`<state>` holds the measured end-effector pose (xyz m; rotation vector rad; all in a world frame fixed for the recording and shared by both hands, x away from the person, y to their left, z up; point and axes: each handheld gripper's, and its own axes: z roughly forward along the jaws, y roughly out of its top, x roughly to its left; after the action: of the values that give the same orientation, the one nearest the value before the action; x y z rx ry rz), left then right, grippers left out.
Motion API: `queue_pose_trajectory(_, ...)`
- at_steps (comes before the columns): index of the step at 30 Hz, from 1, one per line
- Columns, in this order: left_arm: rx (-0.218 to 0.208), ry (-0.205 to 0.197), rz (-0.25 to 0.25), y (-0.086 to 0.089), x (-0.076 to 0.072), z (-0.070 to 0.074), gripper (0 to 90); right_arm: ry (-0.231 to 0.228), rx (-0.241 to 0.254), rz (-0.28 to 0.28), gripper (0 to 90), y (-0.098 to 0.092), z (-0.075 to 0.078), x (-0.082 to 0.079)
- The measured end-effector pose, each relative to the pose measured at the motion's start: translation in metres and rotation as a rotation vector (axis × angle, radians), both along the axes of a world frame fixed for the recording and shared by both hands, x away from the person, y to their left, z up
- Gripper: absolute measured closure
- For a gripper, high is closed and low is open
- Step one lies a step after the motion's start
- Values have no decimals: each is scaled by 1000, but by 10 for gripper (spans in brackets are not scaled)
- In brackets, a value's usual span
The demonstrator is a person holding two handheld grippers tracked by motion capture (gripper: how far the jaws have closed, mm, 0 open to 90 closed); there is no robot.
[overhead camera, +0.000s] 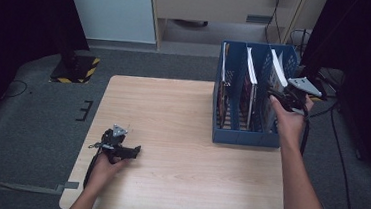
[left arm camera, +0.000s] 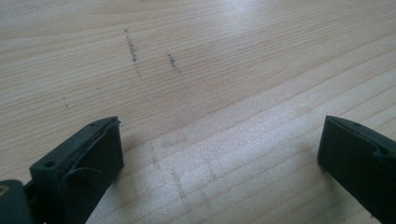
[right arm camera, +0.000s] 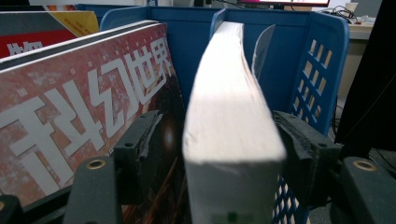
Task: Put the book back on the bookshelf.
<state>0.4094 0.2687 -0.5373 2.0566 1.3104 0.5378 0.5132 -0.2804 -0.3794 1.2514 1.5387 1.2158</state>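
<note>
The left gripper [overhead camera: 132,152] lay low on the wooden bench [overhead camera: 171,128] near its front left corner, held in the person's left hand [overhead camera: 104,166]; its jaws stood well apart with nothing but bare wood between them, as the left gripper view confirmed; it took no part in the work. Further right stood the blue file rack [overhead camera: 245,137], with magazines upright in its left and middle compartments. At the rightmost compartment the right gripper [right arm camera: 212,140] straddled the thick white-edged book [right arm camera: 229,121]; the left jaw stood clear of the book, whether the right pad touched it could not be told, and the jaws were judged apart, not clamped. The book rested in the rack, leaning against the divider; the step in hand was judged to be releasing it after placing. The next move called for a straight withdrawal upward and back, without dragging the book or the red magazine [right arm camera: 70,107] beside it.
</note>
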Motion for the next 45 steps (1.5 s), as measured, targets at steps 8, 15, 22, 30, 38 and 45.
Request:
queue_pose_trajectory(8,0,0,0,0,0,0,0,20,12,16,286,-7,-5,-10)
queue_pose_trajectory(15,0,0,0,0,0,0,0,37,14,34,247,-7,-5,-14)
queue_pose_trajectory(22,0,0,0,0,0,0,0,51,-8,48,216,-5,-5,-19)
queue_pose_trajectory(30,-1,1,-1,0,0,0,0,51,-12,64,195,-7,-6,-31)
queue_pose_trajectory(38,-1,1,0,0,0,0,0,48,-8,79,165,-9,-7,-43)
queue_pose_trajectory(45,-1,1,0,0,0,0,0,50,-2,93,138,-9,-10,-54)
